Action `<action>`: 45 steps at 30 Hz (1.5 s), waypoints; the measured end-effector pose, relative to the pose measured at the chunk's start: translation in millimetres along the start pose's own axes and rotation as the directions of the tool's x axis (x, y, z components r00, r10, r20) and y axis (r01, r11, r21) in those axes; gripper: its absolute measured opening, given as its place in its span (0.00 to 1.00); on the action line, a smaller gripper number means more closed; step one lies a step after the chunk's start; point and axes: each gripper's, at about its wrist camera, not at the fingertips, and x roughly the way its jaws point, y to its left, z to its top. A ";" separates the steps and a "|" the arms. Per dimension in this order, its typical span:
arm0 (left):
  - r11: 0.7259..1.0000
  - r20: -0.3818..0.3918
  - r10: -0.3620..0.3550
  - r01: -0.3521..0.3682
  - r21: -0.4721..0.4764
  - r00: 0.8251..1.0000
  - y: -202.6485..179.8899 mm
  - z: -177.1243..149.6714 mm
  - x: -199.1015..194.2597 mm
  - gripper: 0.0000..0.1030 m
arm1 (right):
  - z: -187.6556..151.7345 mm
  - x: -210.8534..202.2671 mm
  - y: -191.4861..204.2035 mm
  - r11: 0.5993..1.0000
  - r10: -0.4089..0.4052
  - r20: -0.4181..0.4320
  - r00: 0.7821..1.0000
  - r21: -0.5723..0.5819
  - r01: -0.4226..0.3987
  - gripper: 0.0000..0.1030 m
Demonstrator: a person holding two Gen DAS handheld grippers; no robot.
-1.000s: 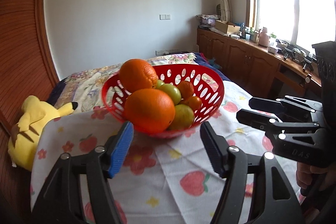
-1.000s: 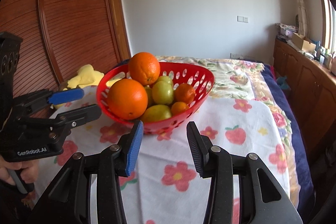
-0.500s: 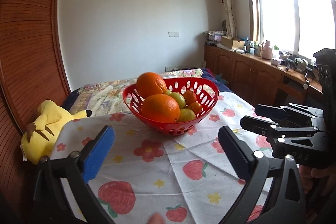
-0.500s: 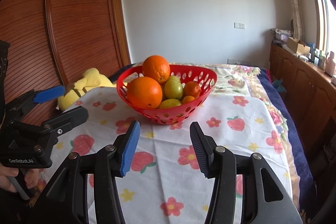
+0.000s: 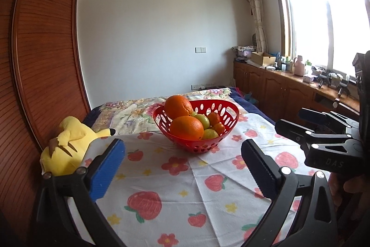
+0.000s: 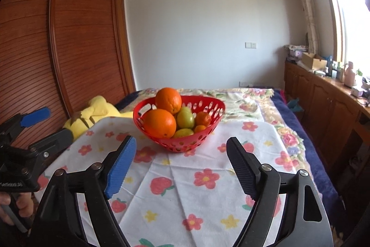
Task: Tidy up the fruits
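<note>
Left claw: released, jaws spread wide, nothing between them; it hovers over the cloth, short of the basket.
Right claw: jaws opening, nothing between them; it points at the basket from the near side. In the left view it shows at 3 o'clock, held by a hand.
Basket: red, perforated, sits on the cloth at 12 o'clock from both claws, apart from them.
Oranges: a top orange rests high at the basket's 10 o'clock; a front orange lies below it at 8 o'clock, touching it.
Green fruit: in the basket's middle, just beside the oranges.
Small fruit: orange, at the basket's 3 o'clock, with a smaller one below it.
Yellow-green fruit: at the basket's 6 o'clock, under the green fruit.
Cloth: white, printed with strawberries and flowers, covering the surface under the basket.
Plush: yellow, lies at 9 o'clock at the cloth's edge, against the wooden wardrobe.
Bed: floral cover, behind the basket.
</note>
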 end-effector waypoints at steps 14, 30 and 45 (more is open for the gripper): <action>0.999 -0.009 0.008 -0.009 -0.033 1.000 9.3 -1.4 -34.7 0.98 | 7.3 -43.1 11.5 0.999 -0.040 0.070 0.997 -0.015 0.042 0.85; 0.998 0.001 0.039 -0.039 -0.054 0.999 19.4 -9.4 -42.3 0.98 | 0.6 -52.2 9.9 0.999 -0.051 0.068 0.996 -0.009 0.051 0.85; 0.998 0.007 0.037 -0.037 -0.051 0.999 17.5 -11.1 -45.6 0.98 | -0.4 -53.8 10.7 0.999 -0.050 0.066 0.997 -0.011 0.051 0.85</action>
